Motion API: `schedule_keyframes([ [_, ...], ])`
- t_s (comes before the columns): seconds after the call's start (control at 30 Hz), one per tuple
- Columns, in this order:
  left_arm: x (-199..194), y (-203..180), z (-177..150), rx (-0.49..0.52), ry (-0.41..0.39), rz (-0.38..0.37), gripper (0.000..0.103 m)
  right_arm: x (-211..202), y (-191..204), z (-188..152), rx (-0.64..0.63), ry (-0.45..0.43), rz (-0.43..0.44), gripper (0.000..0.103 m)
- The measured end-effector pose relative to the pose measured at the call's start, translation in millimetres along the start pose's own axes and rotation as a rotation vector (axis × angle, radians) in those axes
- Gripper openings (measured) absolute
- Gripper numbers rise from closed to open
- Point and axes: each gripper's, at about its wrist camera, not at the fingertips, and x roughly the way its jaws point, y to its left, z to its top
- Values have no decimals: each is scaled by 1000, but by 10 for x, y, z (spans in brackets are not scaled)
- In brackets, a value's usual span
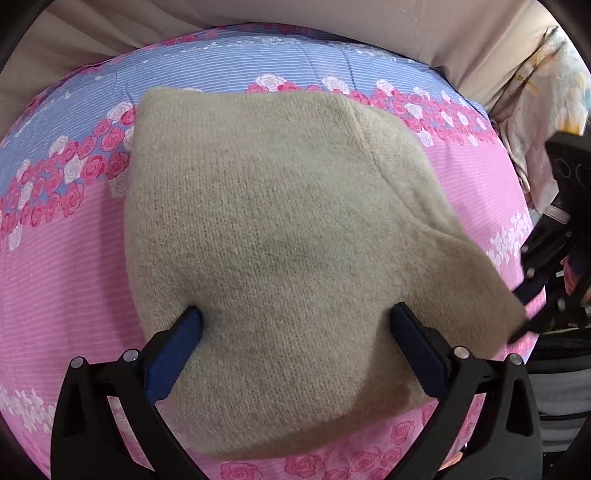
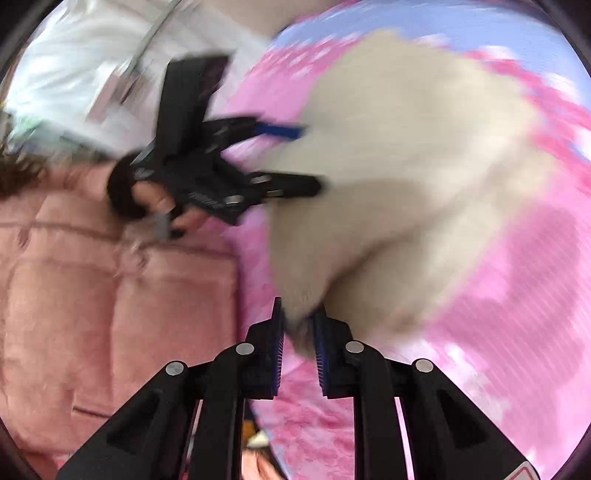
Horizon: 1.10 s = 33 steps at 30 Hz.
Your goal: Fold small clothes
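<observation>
Left wrist view: a beige knitted garment [image 1: 273, 236] lies on a bedspread [image 1: 66, 280] printed with pink and white roses on pink and blue bands. The left gripper [image 1: 295, 321] points steeply down at it with its jaws wide apart; both blue-padded fingertips [image 1: 192, 321] press on the knit near its close edge, and nothing is pinched between them. The garment's right-hand corner is lifted off the bedspread toward the right gripper [image 1: 524, 314], seen dark and partly cut off at the frame's right edge. Beige fabric [image 1: 332, 14] fills the background behind the bed, and a pale patterned cloth [image 1: 543, 110] hangs at upper right.

Right wrist view (motion-blurred): the right gripper [image 2: 299, 325] has its jaws nearly closed, with a pinched tip of the beige knitted garment [image 2: 406, 177] between the blue pads [image 2: 277, 332]. From that tip the knit rises and spreads over the bedspread [image 2: 517, 295]. Across the garment, the left gripper [image 2: 310, 158] rests on its far side, held by a hand [image 2: 162, 206] emerging from a pink quilted sleeve [image 2: 110, 295]. The blur hides finer detail of the background at upper left.
</observation>
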Motion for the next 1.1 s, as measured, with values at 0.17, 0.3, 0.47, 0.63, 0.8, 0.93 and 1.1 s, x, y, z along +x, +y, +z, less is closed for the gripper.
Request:
schedule_keyframes([
  [0.17, 55, -74, -1, 24, -4, 54, 98, -314, 25, -236, 274, -316, -226, 4],
  [0.3, -62, -72, 0, -13, -44, 36, 98, -459, 331, -72, 294, -552, -213, 11],
  [0.47, -293, -71, 4, -17, -86, 52, 98, 105, 379, 447, 261, -450, -433, 1],
  [0.63, -437, 78, -76, -12, -95, 130, 98, 298, 94, 646, 482, -421, -551, 0],
  [0.8, -469, 304, -195, -70, -92, 125, 98, 299, 192, 692, 491, -451, -539, 1],
  [0.93, -441, 393, -220, -108, -78, 115, 98, 323, -27, 573, 615, -464, -529, 0],
  [1.1, -521, 558, -218, -158, -111, 5, 98, -54, 206, 461, 647, -591, -646, 42],
])
